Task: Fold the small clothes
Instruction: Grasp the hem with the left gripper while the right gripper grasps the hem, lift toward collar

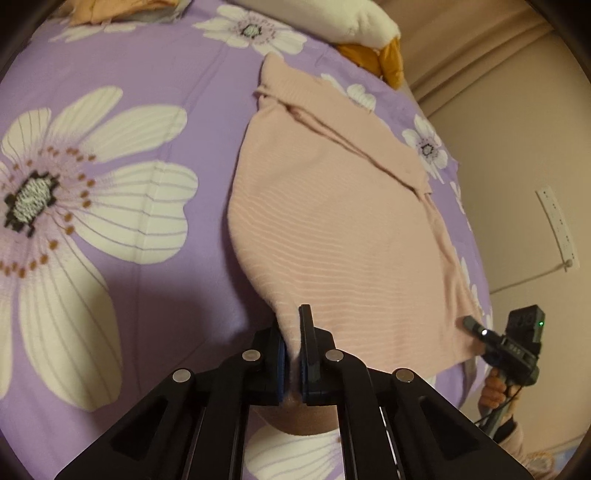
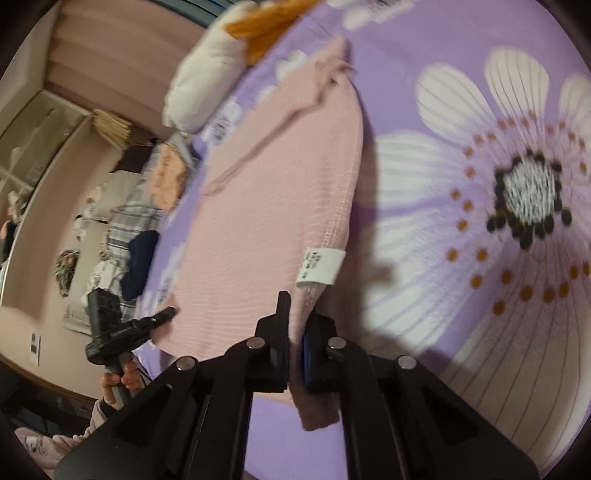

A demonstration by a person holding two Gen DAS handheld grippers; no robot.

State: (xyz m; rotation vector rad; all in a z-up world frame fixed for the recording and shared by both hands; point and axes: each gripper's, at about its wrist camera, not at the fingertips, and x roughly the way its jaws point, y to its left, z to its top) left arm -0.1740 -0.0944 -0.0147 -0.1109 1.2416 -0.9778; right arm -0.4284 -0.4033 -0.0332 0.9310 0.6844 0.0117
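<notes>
Matte black two-finger left gripper (image 1: 291, 354) with blue pads, silver round pivot screws; bare hand (image 2: 122, 380), pale pink fuzzy sleeve (image 2: 74, 435).

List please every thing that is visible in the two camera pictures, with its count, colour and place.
pink garment: one, pale pink, lifted over the bedsheet by two near corners
care label: one, white, on the garment's edge
bedsheet: one, purple with white flowers, under everything
plush toy: one, white and orange, far end
clothes pile: several, mixed colours, beyond the bed's edge
left gripper: black, shut on one corner
right gripper: black, shut on the other corner
</notes>
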